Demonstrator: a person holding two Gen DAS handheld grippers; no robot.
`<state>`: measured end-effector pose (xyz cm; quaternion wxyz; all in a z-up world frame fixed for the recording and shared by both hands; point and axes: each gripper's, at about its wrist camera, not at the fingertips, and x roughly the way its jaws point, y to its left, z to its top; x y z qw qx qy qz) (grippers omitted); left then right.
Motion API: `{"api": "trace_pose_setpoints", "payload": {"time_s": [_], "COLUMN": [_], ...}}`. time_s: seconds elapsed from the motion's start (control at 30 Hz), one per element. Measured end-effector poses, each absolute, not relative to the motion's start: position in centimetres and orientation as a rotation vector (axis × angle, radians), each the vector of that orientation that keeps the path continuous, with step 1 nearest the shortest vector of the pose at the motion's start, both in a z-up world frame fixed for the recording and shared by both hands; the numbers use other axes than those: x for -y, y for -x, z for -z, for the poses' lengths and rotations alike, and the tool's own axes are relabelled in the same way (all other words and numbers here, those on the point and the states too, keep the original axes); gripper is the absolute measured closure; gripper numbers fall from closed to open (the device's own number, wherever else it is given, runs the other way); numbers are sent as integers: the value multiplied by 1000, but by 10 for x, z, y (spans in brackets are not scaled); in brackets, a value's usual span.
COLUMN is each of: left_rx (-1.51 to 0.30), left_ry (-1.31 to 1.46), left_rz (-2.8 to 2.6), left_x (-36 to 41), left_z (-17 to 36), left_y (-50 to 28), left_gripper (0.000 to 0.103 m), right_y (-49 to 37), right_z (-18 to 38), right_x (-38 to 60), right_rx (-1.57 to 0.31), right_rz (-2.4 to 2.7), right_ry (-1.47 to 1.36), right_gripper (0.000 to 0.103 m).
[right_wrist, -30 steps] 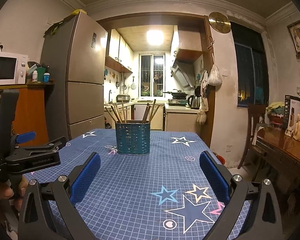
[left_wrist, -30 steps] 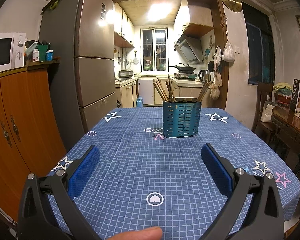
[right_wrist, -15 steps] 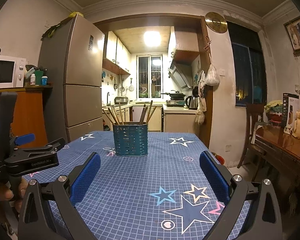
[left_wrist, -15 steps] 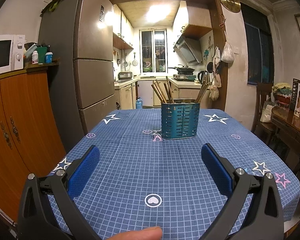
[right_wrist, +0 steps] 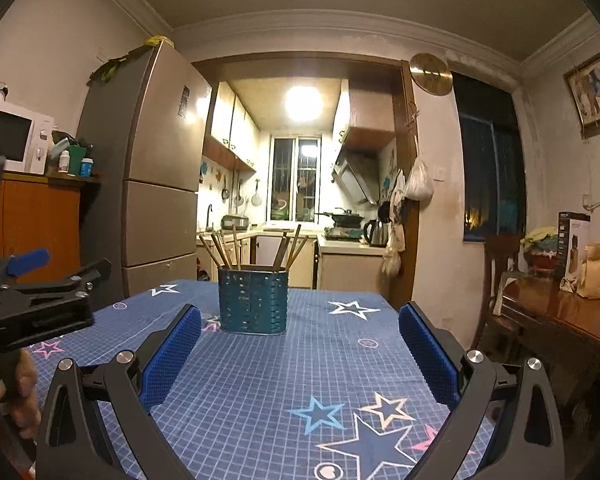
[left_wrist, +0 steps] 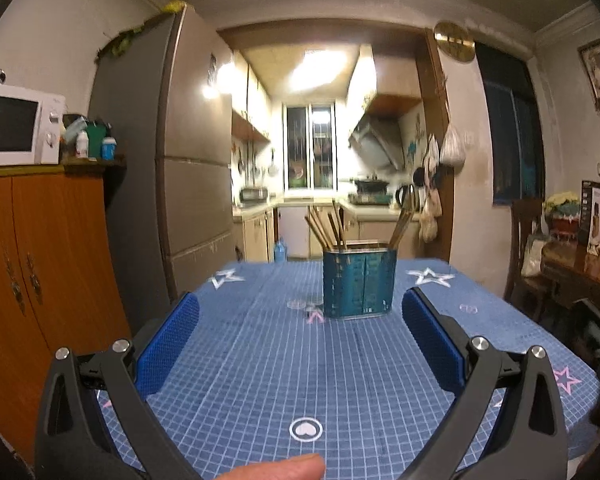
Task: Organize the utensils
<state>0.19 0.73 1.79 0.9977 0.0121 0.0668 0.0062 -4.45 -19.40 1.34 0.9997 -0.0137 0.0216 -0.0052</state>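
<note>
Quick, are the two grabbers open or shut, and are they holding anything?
Left gripper: open, jaws wide apart, holding nothing.
Right gripper: open, jaws wide apart, holding nothing; the teal slotted metal utensil holder stands untouched ahead.

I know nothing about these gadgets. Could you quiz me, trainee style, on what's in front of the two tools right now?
1. True or false: the left tool is shut on a chopstick.
2. Where are the chopsticks? A) flat on the tablecloth B) upright in the teal holder C) in the right tool
3. Fill in: the teal holder stands on a blue ____ printed with stars.

Key: 1 false, both it and the right tool are open and empty; 2 B; 3 tablecloth.
</note>
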Motion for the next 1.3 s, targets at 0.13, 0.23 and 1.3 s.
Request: {"api": "trace_pose_setpoints", "payload": {"time_s": [0.13, 0.23, 1.3], "left_rx": [-94, -72, -124], "left_ry": [-13, -38, -60], "left_rz": [-15, -17, 2], "left_x": [-9, -7, 6], "left_z": [-15, -10, -47], "left_y": [7, 12, 15], "left_gripper": [5, 5, 5], "right_y": [36, 33, 57], "right_z": [-1, 5, -44], "right_x": [192, 191, 203], "right_rx": [-45, -54, -69], "right_rz": [5, -2, -26], "right_ry": [0, -14, -70], "right_gripper": [5, 5, 5]}}
